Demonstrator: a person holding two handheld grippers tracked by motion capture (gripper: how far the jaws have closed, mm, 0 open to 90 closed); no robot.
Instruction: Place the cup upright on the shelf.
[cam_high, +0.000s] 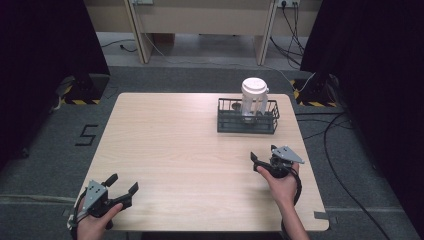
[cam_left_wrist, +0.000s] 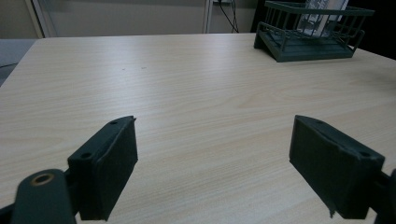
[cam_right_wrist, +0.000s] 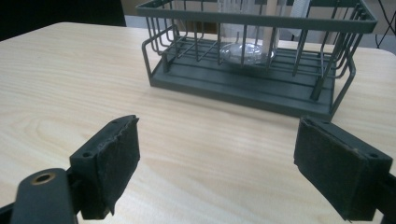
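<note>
Currently we have the left gripper (cam_high: 121, 186) at the desk's (cam_high: 175, 150) near-left corner, jaws wide, nothing between them. Right gripper (cam_high: 264, 153) sits near the right edge, jaws also wide, facing the wire basket (cam_high: 247, 122) (dark green) at the far right, a white-lidded clear cup (cam_high: 254, 96) upright inside.

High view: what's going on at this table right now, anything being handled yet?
Nothing is held yet. A person holds the left gripper near the table's near left corner and the right gripper toward the right, both with jaws open and empty. A dark wire basket sits at the far right, with a clear cup with a white lid standing in it.
</note>
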